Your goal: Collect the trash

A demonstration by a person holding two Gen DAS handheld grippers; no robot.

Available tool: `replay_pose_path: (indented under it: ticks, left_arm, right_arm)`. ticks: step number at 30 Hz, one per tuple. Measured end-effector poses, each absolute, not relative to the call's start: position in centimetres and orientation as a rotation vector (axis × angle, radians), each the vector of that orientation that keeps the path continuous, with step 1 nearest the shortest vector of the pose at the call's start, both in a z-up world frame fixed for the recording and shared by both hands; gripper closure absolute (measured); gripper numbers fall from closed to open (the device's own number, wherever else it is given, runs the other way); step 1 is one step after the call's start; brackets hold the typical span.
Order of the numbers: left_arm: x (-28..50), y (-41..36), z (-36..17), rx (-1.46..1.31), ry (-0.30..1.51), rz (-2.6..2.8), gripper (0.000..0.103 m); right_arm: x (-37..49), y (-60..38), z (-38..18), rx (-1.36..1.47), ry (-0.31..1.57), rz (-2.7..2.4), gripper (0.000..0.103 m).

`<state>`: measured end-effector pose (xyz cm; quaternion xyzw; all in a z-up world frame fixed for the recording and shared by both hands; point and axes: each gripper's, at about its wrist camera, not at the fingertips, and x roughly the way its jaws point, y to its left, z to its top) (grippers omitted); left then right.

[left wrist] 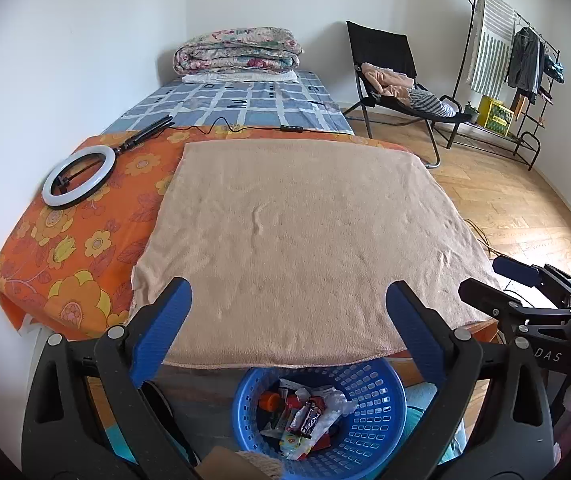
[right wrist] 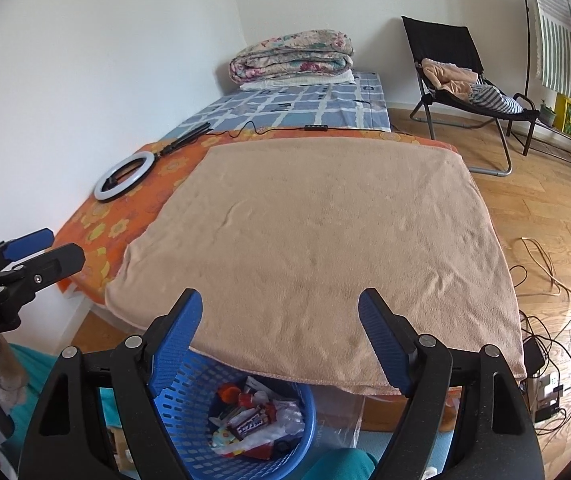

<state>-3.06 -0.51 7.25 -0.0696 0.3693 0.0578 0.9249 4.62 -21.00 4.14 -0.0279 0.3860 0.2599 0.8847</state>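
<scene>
A blue plastic basket (left wrist: 369, 420) stands on the floor at the foot of the bed and also shows in the right wrist view (right wrist: 189, 412). It holds trash (left wrist: 305, 416): wrappers, a candy bar wrapper (right wrist: 251, 420) and an orange cap. My left gripper (left wrist: 287, 296) is open and empty above the basket, over the edge of a beige towel (left wrist: 297, 232). My right gripper (right wrist: 279, 304) is open and empty over the same towel (right wrist: 325, 240). The right gripper also shows at the right edge of the left wrist view (left wrist: 497, 280), and the left gripper at the left edge of the right wrist view (right wrist: 45, 246).
The towel lies on an orange flowered sheet (left wrist: 69, 264). A ring light (left wrist: 79, 178) with its cable lies at the left. Folded quilts (left wrist: 237, 52) sit at the bed's far end. A black chair (left wrist: 389, 76) with clothes, a clothes rack (left wrist: 521, 64) and floor cables (right wrist: 545, 276) are at the right.
</scene>
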Motion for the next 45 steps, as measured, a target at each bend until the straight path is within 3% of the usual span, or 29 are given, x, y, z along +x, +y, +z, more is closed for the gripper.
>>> replay_pose_path:
  ticks: [45]
  left_arm:
    - [-3.27,-1.07,8.05,-0.136,0.752,0.114,0.003]
  right_arm:
    - [4.77,-21.44,4.39,-0.019,0.812,0.537,0.022]
